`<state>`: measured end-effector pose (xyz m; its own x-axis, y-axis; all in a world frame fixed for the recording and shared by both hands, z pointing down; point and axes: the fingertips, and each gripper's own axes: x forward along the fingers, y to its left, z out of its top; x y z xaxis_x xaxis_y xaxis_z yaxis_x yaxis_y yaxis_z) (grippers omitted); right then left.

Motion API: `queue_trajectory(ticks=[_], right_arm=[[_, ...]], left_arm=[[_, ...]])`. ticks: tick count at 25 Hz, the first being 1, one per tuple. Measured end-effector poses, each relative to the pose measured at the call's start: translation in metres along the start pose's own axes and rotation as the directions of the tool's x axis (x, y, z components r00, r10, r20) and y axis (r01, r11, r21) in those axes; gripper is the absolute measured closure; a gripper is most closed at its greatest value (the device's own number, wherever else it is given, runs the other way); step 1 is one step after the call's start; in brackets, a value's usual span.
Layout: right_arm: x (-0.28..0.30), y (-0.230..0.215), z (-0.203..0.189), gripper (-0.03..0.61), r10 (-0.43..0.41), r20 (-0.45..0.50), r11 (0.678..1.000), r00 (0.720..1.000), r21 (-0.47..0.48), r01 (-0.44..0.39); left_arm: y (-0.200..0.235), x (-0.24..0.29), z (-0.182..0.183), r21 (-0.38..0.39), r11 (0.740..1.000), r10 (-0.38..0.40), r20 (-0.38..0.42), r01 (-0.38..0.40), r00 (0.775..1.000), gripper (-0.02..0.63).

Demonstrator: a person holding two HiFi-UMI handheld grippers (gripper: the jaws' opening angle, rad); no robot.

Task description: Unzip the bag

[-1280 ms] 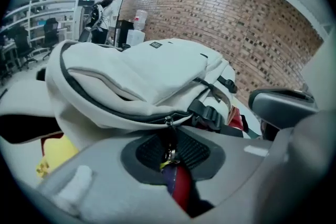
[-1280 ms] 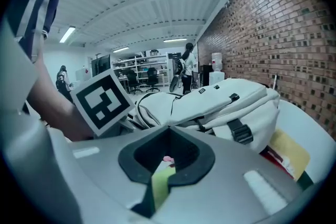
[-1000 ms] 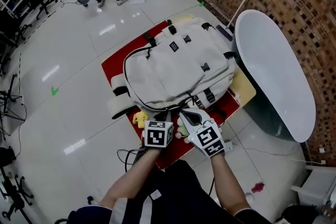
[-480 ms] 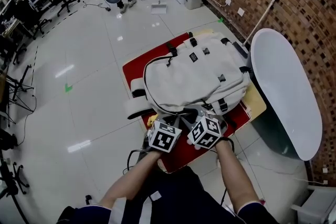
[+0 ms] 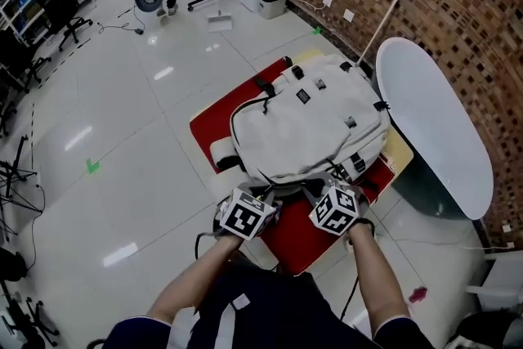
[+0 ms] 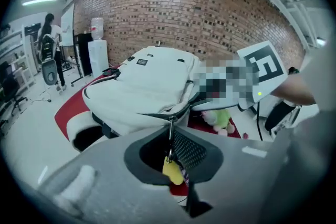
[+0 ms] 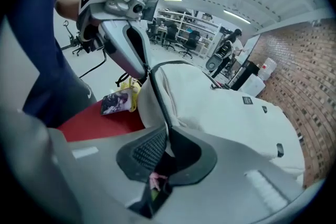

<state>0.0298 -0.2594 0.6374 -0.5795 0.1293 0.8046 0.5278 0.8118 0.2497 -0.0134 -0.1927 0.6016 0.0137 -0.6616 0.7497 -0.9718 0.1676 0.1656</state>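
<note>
On red mat [image 5: 209, 123], left tongs [image 6: 174, 152] pinch the backpack's [image 5: 310, 123] zipper pull [image 6: 171, 131]; right tongs [image 7: 165, 153] closing on its seam [image 7: 159, 102].

A red surface [image 5: 214, 123] sits on the glossy white floor [image 5: 139, 135] and stretches away ahead of my left jaws. The pale bag [image 5: 315, 123] lies flat on it, straight ahead, its near edge at the jaws. Just below them a small yellow toy [image 6: 172, 170] rests on the red, with a printed packet [image 7: 116, 102] beside it; to their right lies a green and pink plush [image 6: 220, 119]
</note>
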Motion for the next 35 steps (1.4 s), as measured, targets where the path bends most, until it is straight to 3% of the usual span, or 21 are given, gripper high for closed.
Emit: queue_trajectory(ticks=[6, 13, 16, 17, 19, 22, 27, 35], right_arm=[[-0.003, -0.003, 0.002, 0.548, -0.076, -0.112, 0.986, 0.991, 0.14, 0.091], [-0.005, -0.008, 0.004, 0.545, -0.162, -0.23, 0.936, 0.96, 0.271, 0.223], [-0.016, -0.003, 0.023, 0.514, -0.199, -0.212, 0.907, 0.957, 0.33, 0.262], [-0.019, 0.002, 0.033, 0.467, -0.199, -0.189, 0.907, 0.962, 0.337, 0.253], [-0.02, 0.011, 0.053, 0.422, -0.197, -0.142, 0.923, 0.97, 0.307, 0.232], [-0.006, 0.01, 0.086, 0.414, -0.206, -0.068, 0.952, 0.976, 0.218, 0.216], [0.007, 0.014, 0.098, 0.523, -0.15, -0.065, 0.983, 0.987, 0.094, 0.155], [-0.001, 0.019, 0.104, 0.54, -0.097, 0.007, 0.993, 0.995, 0.073, 0.096]], left_arm=[[0.022, -0.018, 0.009, 0.059, 0.978, -0.199, -0.021, 0.2, 0.98, 0.595], [0.029, -0.016, 0.01, 0.112, 0.916, -0.378, -0.073, 0.385, 0.923, 0.595], [0.029, -0.015, 0.014, 0.164, 0.893, -0.408, -0.097, 0.419, 0.908, 0.594], [0.029, -0.015, 0.015, 0.175, 0.888, -0.413, -0.103, 0.425, 0.905, 0.594], [0.027, -0.015, 0.013, 0.191, 0.881, -0.419, -0.11, 0.433, 0.901, 0.592], [0.028, -0.016, 0.016, 0.224, 0.874, -0.415, -0.117, 0.431, 0.902, 0.589], [0.026, -0.023, 0.016, 0.261, 0.857, -0.408, -0.178, 0.443, 0.895, 0.591], [0.042, -0.037, 0.019, 0.209, 0.873, -0.399, -0.213, 0.44, 0.892, 0.592]])
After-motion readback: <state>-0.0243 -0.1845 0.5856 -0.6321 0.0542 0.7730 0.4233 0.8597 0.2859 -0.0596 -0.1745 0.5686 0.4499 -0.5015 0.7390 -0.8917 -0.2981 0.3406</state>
